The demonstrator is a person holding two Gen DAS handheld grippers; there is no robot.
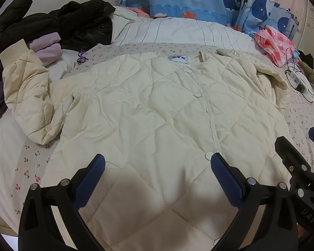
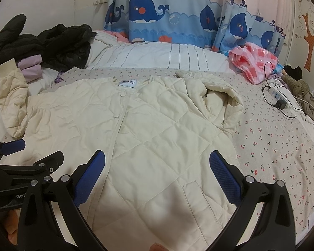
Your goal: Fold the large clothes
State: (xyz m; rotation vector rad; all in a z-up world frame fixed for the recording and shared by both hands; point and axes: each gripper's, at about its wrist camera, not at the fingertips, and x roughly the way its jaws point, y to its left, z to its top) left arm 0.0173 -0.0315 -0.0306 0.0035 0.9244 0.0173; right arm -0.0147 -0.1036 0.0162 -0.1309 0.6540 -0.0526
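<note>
Hovering side by side over the lower part of the frame, both grippers are spread wide and holding nothing. The left gripper (image 1: 157,167) hangs above the hem area of the cream quilted jacket (image 1: 148,113), its right fingertip just beside the lowest snap button (image 1: 208,156). The right gripper (image 2: 157,165) sits over the other front panel, near the welt pocket (image 2: 193,194).

The jacket lies face up and buttoned across the middle of both views, on the cherry-print bedspread (image 2: 282,146). One sleeve (image 1: 25,96) is bunched toward the left edge of the left wrist view, its ribbed cuff up against the purple clothes (image 1: 47,50). The other sleeve (image 2: 219,96) is crumpled at centre right of the right wrist view.

No fold looks started, so I'd judge the sleeves come first. To do it well: reach for each cuff, pinch only the sleeve's own layers, lift enough to shake out the bunching, then lay it flat across the chest. Padded fabric springs back, so press creases down. Watch the power strip (image 2: 279,99) and its cable at right; keep the sleeve clear of them.
</note>
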